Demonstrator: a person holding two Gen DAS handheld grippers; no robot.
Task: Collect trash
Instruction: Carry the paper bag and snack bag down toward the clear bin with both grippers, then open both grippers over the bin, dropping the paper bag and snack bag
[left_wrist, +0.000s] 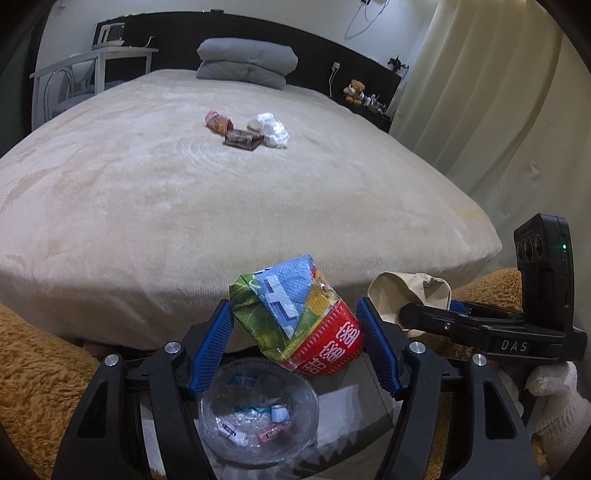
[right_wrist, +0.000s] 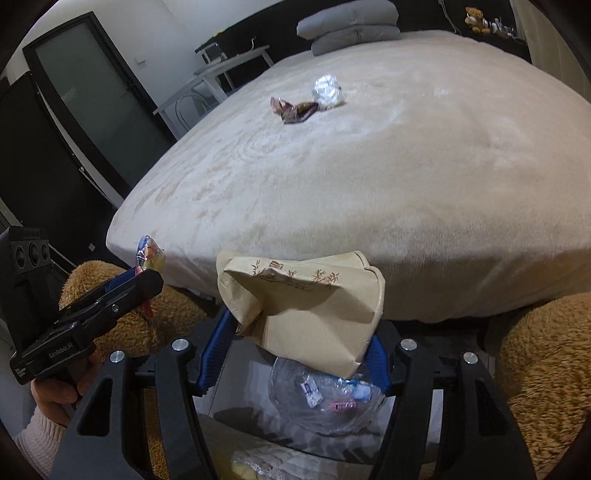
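Disposal step: left tool (left_wrist: 295, 332) grips a colourful wrapper (left_wrist: 295, 317), right tool (right_wrist: 299, 347) a tan paper bag (right_wrist: 306, 306), both above the clear bin (left_wrist: 258, 417); next, release. More trash (left_wrist: 251, 129) lies ahead on the bed (left_wrist: 184, 203).

glossy plastic wrapper (left_wrist: 295, 314), matt paper bag (right_wrist: 310, 306), plush bedspread (left_wrist: 221, 192)

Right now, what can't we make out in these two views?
- Bin rim and depth: both views, blocked by fingers and the held wrappers.
- Small scraps inside: too small to identify.
- Colourful wrapper: right view shows only a sliver.
- Bed litter: too distant for labels.
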